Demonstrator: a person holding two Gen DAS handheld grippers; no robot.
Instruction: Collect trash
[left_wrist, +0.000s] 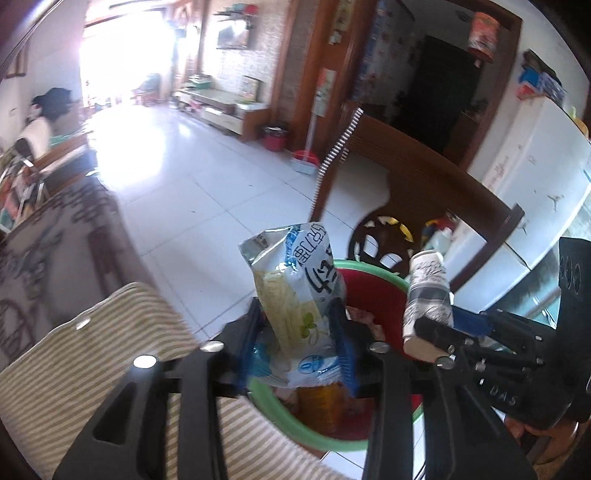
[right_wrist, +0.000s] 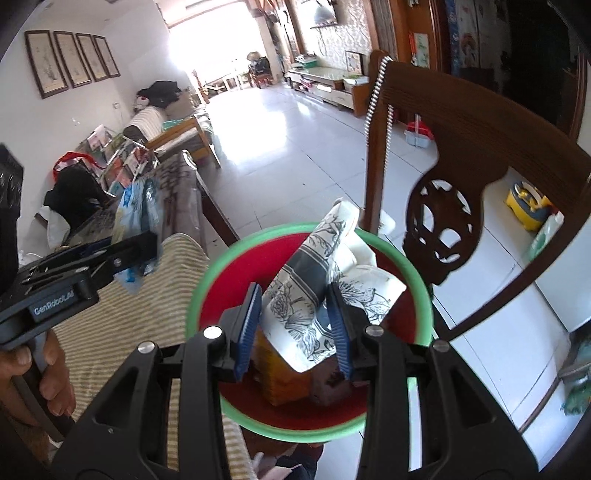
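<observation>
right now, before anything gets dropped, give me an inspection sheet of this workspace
surface: beige striped cloth beside the bin, white tiled floor
job's things: red bin with green rim, orange carton already inside
clutter: blue-and-white plastic snack wrapper; floral-printed paper wrapper
grippers: left gripper shut on the snack wrapper; right gripper shut on the floral wrapper, both above the bin
cables: nothing seen
surroundings: carved wooden chair behind the bin
</observation>
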